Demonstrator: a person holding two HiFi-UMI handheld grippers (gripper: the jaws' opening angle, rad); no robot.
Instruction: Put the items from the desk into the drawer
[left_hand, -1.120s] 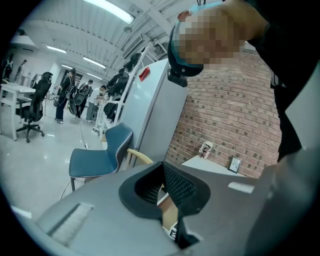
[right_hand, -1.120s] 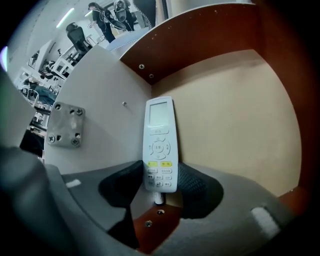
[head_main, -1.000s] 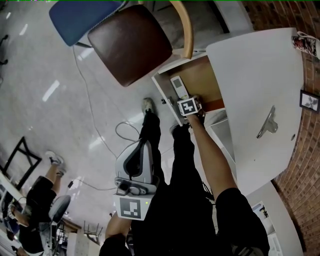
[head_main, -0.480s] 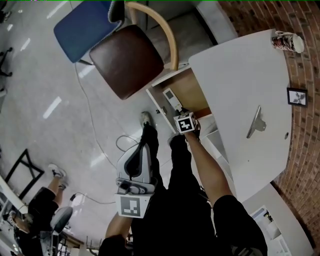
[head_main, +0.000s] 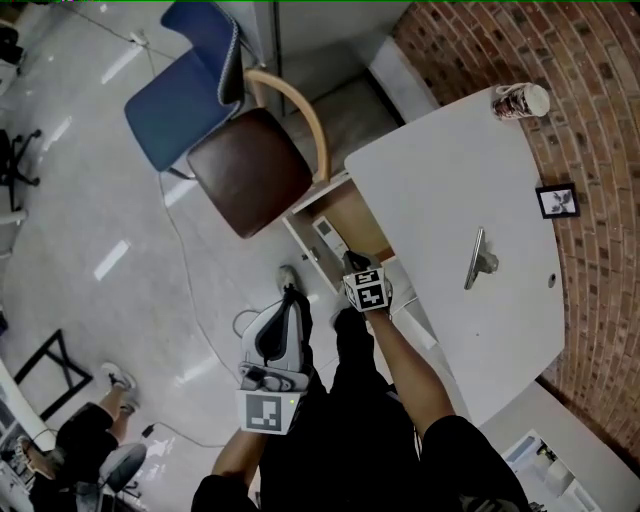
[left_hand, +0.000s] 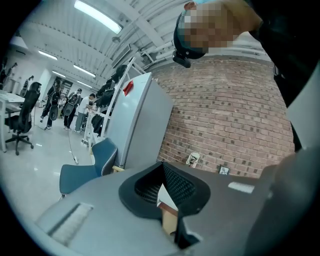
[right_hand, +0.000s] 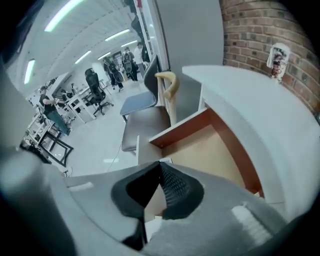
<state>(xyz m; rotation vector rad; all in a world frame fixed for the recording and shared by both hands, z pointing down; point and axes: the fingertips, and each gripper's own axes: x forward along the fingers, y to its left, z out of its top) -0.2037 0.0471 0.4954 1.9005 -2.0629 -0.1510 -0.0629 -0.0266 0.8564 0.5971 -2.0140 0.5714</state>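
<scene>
Fingers (right_hand: 176, 189) of the right gripper (right_hand: 160, 164) have just closed together on nothing, beside the open drawer (head_main: 355, 215). The left gripper's (left_hand: 162, 165) fingers (left_hand: 181, 186) also meet, empty. One white remote (head_main: 328, 238) lies in the drawer, its long axis running near to far along the front wall. On the tabletop (head_main: 440, 180) are one silver clip-like piece (head_main: 478, 258), lengthwise near to far and hard to identify, one cup (head_main: 520, 100) and one small frame (head_main: 557, 200).

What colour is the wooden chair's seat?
Dark brown; the seat shows best in the head view.
</scene>
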